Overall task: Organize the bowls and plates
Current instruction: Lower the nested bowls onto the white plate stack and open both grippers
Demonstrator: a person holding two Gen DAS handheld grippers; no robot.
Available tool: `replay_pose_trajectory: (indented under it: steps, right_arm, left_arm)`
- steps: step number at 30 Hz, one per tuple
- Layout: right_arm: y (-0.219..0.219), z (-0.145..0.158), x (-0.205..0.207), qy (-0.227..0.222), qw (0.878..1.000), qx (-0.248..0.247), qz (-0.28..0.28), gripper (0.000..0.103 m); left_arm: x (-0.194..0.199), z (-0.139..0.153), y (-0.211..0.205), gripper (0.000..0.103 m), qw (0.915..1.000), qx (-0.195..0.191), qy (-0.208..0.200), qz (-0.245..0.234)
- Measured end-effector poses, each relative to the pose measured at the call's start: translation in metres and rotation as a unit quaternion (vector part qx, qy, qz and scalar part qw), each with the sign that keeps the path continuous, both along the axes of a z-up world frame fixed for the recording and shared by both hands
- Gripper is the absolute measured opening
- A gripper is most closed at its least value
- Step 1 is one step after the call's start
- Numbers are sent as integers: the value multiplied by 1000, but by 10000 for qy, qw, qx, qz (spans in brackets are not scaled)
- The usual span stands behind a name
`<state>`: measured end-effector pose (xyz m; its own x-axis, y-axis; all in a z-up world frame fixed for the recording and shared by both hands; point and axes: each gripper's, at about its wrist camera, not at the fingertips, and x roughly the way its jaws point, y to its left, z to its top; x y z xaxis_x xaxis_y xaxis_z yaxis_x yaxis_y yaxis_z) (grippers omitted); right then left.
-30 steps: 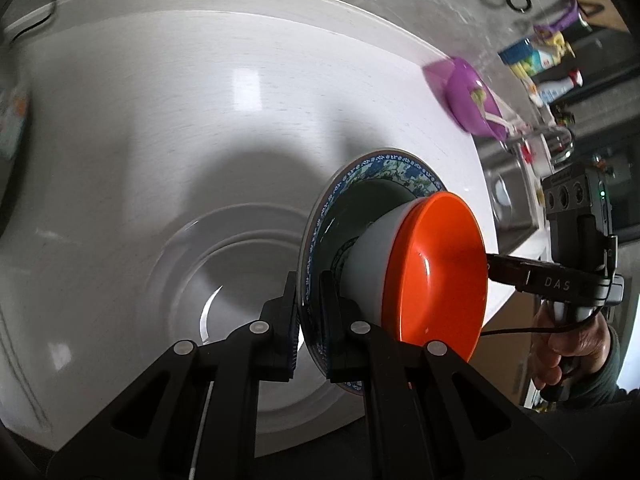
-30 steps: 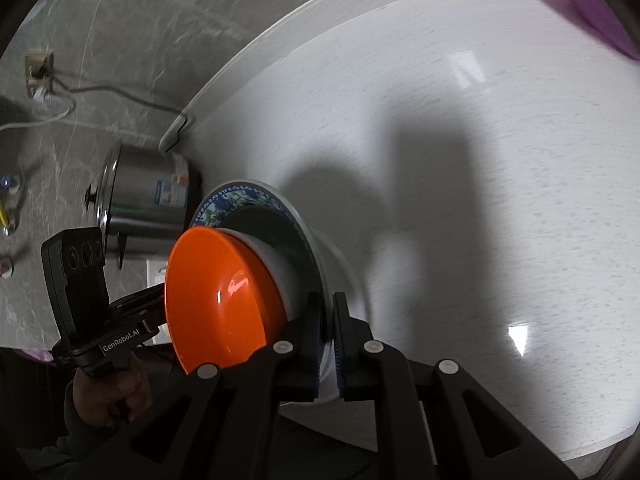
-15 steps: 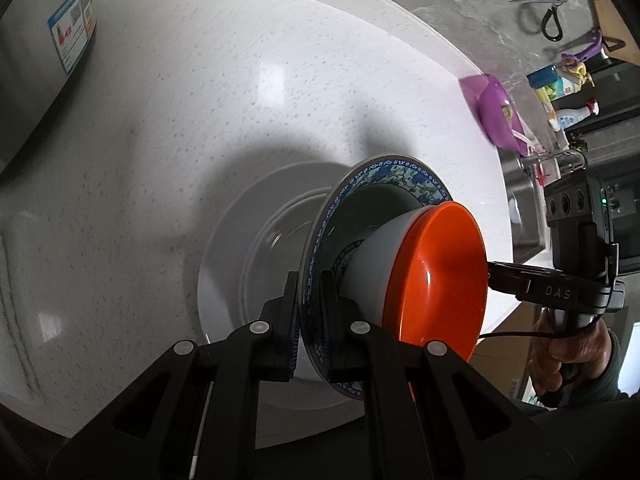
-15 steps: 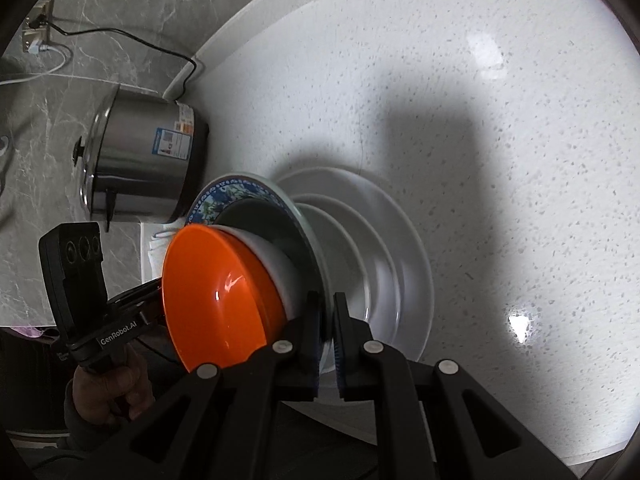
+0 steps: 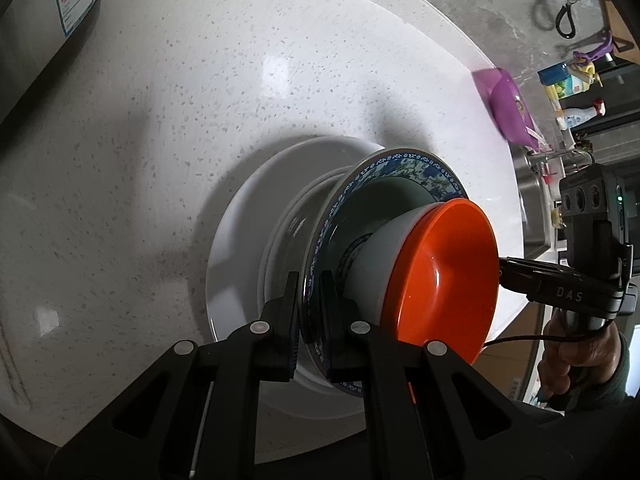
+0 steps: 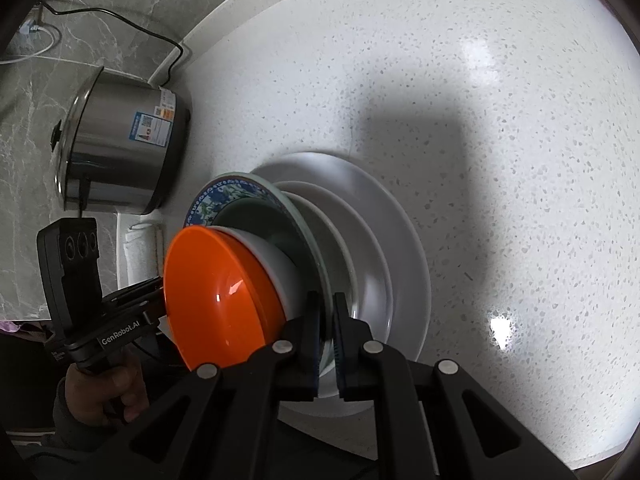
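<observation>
A blue-patterned plate (image 5: 404, 168) (image 6: 224, 196) is carried between both grippers, with a white bowl (image 5: 384, 248) (image 6: 276, 256) and an orange bowl (image 5: 444, 276) (image 6: 212, 292) stacked on it. My left gripper (image 5: 310, 304) is shut on the plate's rim at one side. At the opposite side my right gripper (image 6: 327, 328) is shut on the rim too. The carried stack hangs just above a stack of white plates (image 5: 248, 232) (image 6: 384, 240) on the white counter; whether it touches them I cannot tell.
A steel rice cooker (image 6: 120, 148) with a black cord stands left of the plates, its side also at the edge (image 5: 48, 20). A purple dustpan-like item (image 5: 510, 110), bottles (image 5: 572, 88) and a sink (image 5: 536, 200) lie to the right. A hand (image 5: 576, 352) holds the other gripper.
Both grippers have come down and across with the plate and bowls, so the white plate stack now sits close beneath them. The rice cooker has come into view. Both grips are unchanged.
</observation>
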<state>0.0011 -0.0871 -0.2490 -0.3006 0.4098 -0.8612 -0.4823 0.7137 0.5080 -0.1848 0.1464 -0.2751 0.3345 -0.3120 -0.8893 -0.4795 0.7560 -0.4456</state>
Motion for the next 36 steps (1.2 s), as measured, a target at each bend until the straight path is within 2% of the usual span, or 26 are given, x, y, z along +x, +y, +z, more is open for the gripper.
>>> replay_pose_trajectory:
  steps: [8, 18, 20, 22, 26, 27, 28, 30, 31, 34, 36]
  right_arm:
    - [2, -5, 0, -97, 9999, -75, 4, 10]
    - [0, -3, -4, -530, 9985, -126, -101, 13]
    - [-3, -2, -4, -682, 9973, -177, -193, 22]
    - [-6, -1, -5, -910, 9951, -301, -264, 45]
    - [-16, 7, -7, -1100, 9924, -225, -499, 55]
    - [-20, 10, -8, -1171, 9913, -219, -566, 58]
    - [-22, 12, -9, -1205, 9907, -200, -604, 62]
    - [-33, 20, -13, -1325, 9882, -164, -748, 65]
    - [-37, 22, -15, -1371, 9873, -160, -785, 69]
    - [-54, 30, -21, -1458, 9851, -58, -912, 78]
    - [-61, 31, -23, -1335, 9862, -160, -965, 78]
  left_arm:
    - [6, -10, -8, 5, 9999, 112, -23, -45]
    - [5, -10, -9, 11, 9992, 248, -259, -176]
    - [4, -10, -9, 12, 9989, 281, -303, -238]
    - [2, -9, -10, 12, 9984, 342, -344, -305]
    - [1, 0, -13, 16, 9969, 456, -506, -401]
    - [-1, 3, -11, 25, 9963, 505, -566, -409]
    - [-4, 9, -12, 54, 9949, 771, -547, -363]
    - [-11, 19, -8, 82, 9928, 981, -662, -203]
    - [-16, 27, -4, 82, 9922, 916, -846, -92]
    - [-25, 36, -2, 82, 9883, 1225, -905, 72]
    - [-32, 37, -4, 82, 9860, 1394, -883, 257]
